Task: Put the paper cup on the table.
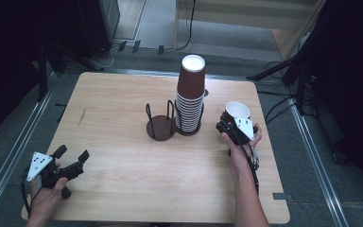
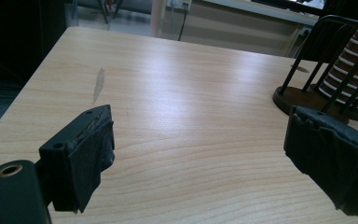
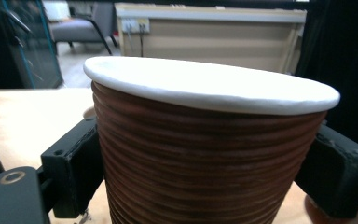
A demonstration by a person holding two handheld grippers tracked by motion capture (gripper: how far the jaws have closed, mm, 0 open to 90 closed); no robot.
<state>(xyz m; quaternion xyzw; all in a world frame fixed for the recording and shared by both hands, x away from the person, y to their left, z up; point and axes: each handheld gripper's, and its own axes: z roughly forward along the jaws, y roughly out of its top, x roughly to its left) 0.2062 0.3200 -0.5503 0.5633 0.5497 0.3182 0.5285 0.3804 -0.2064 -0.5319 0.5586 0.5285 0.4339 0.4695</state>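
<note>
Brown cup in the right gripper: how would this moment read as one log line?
right gripper: shut on brown cup | left gripper: open, empty | cup stack: in holder

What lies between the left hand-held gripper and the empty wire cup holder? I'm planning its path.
Only bare wooden table, in the high view.

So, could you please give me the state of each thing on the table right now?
Brown paper cup: upright, mouth up, gripped.
Right claw: shut on the cup's sides.
Left claw: open, nothing between its jaws.
Cup stack: upside down, seated in its wire holder.
Second wire holder: holds no cups.
</note>
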